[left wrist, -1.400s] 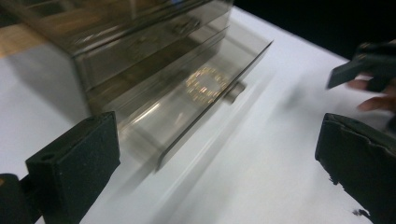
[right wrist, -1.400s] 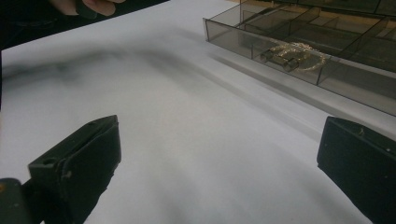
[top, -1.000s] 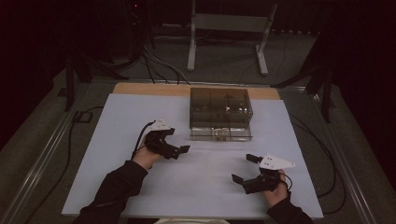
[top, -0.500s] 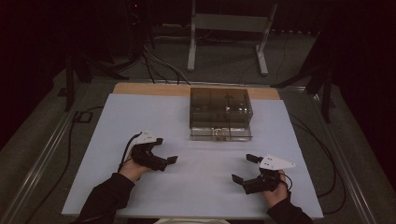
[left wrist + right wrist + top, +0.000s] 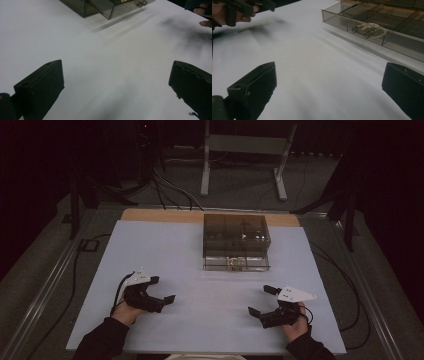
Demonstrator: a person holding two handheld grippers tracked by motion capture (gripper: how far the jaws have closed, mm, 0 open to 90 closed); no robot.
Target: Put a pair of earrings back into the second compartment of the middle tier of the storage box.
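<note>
I see a white table (image 5: 210, 320) with a see-through brown box (image 5: 235, 235) on it. From the middle of the table, the box sits at about 12 o'clock, near the far edge. It has little rooms inside. A flat drawer (image 5: 236, 263) sticks out of the front of the box, toward me. In the drawer lies a small shiny gold ring shape with two little metal tubes (image 5: 364, 32) on it. It sits in a middle room of the drawer. I cannot tell just what it is.

My left gripper (image 5: 162, 290) is at about 8 o'clock, low over the table. Its two black jaws are spread wide apart, and nothing is between them. In the left gripper view I see bare white table between the jaws, and the box corner far off at 12 o'clock.

My right gripper (image 5: 262, 300) is at about 4 o'clock. Its jaws are spread wide too, with nothing in them. It has a grey three-cornered plate (image 5: 296, 294) on top.

Both grippers are well apart from the box and from each other.

I can read no words or labels on anything. It is too dark and blurry.
</note>
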